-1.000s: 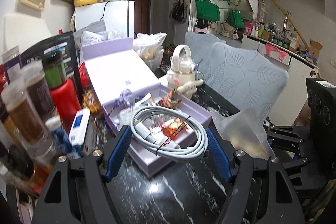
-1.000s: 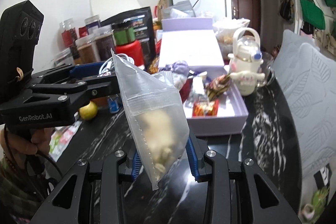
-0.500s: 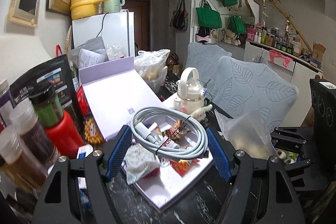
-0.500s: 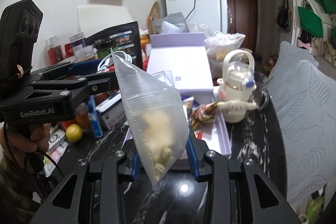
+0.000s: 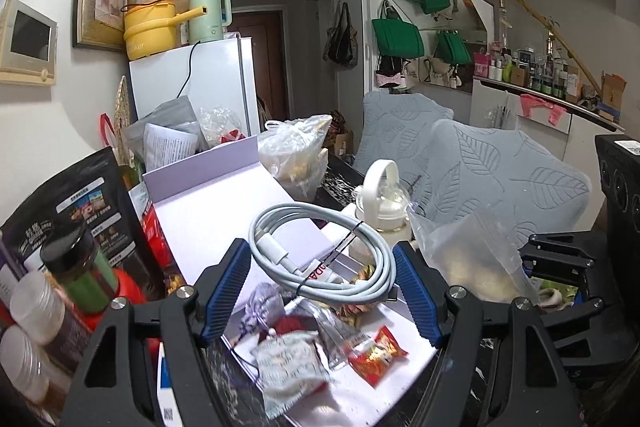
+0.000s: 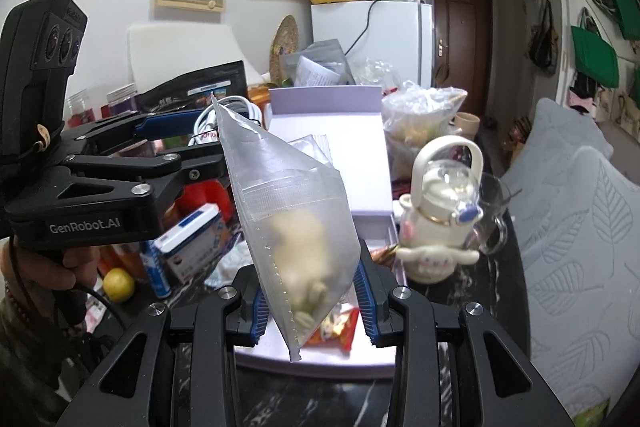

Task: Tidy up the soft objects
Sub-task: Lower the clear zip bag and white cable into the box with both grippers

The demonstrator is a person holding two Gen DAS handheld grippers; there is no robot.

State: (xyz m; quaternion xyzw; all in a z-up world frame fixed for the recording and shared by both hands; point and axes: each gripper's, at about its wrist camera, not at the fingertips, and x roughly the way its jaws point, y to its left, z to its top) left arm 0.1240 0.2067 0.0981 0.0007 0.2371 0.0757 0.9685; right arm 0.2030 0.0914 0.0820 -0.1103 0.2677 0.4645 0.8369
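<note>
Left gripper clamps a coiled white cable; right gripper pinches a clear zip bag above the crowded lilac box, contents blurry.

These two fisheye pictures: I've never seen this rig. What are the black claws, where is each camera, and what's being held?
No robot here: a person carries a hand-held two-finger gripper in each hand, each with a camera looking along its fingers. In the left wrist view, the left gripper holds a coiled white cable between its blue pads. In the right wrist view, the right gripper is shut on a clear zip bag with something pale inside; the left gripper shows there too, at left. Beneath both sits an open lilac box of snack packets on a dark marbled table, beside a white kettle-shaped bottle.
</note>
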